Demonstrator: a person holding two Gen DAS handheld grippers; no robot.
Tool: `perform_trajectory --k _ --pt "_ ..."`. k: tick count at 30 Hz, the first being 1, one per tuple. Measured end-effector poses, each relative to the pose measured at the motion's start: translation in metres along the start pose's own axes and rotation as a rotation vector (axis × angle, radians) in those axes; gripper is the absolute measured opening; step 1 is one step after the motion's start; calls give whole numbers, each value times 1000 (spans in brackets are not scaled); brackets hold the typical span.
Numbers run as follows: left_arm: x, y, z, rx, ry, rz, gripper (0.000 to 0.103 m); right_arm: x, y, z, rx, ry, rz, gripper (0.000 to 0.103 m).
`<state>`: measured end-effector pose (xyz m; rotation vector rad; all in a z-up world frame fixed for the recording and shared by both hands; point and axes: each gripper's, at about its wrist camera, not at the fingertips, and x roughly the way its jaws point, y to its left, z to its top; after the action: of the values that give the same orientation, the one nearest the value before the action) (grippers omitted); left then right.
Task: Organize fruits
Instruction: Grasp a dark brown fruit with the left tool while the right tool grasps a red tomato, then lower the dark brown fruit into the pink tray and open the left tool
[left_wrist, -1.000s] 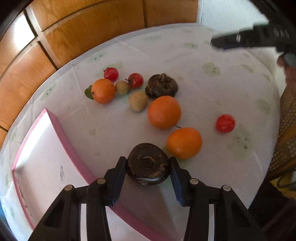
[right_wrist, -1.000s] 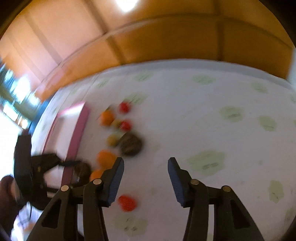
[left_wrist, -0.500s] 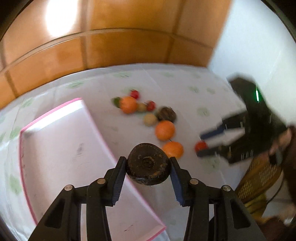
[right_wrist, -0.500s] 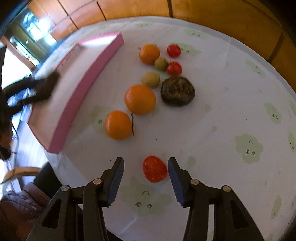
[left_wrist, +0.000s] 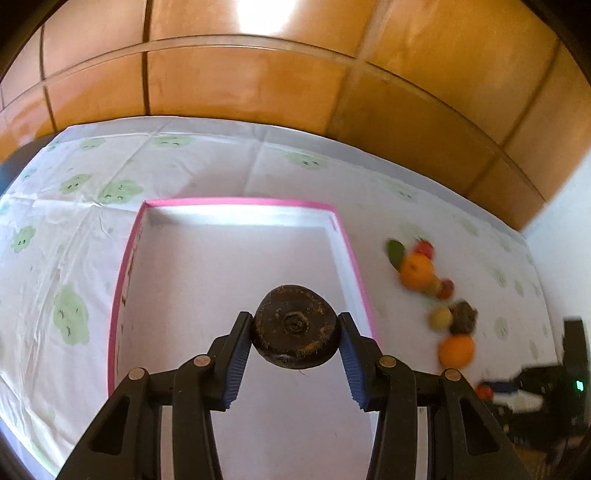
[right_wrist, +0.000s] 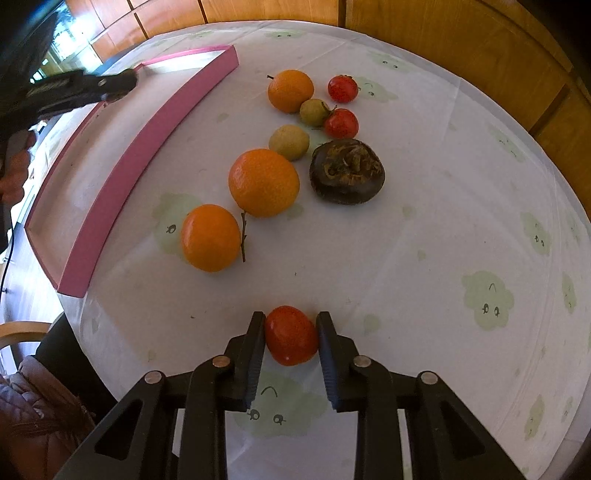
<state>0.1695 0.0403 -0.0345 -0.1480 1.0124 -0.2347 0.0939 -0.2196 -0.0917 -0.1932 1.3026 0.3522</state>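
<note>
- My left gripper (left_wrist: 295, 338) clamps the dark brown fruit (left_wrist: 295, 326), held above the floor of the pink-rimmed tray (left_wrist: 236, 201).
- My right gripper (right_wrist: 291, 334) has just been closing; its pads now pinch the small red fruit (right_wrist: 290, 334) on the tablecloth (right_wrist: 424, 236), well apart from the tray.
- The remaining fruits lie between tray and red fruit.

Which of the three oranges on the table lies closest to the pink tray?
The orange lowest in the right wrist view, beside a loose twig. It sits nearest the pink tray; the other two lie farther up the cloth.
</note>
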Motion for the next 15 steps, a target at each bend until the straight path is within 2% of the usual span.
perform_trajectory --k 7,11,13,15 --pt "23 6 20 -37 -15 74 48 -11 0 -10 -26 -15 -18 28" --pt "13 11 12 -64 -62 103 68 -15 8 -11 -35 -22 -26 27" --pt "4 12 5 -59 -89 138 69 -17 10 -12 -39 -25 -31 27" --pt "-7 10 -5 -50 -116 161 78 -16 11 -12 -42 -27 -34 27"
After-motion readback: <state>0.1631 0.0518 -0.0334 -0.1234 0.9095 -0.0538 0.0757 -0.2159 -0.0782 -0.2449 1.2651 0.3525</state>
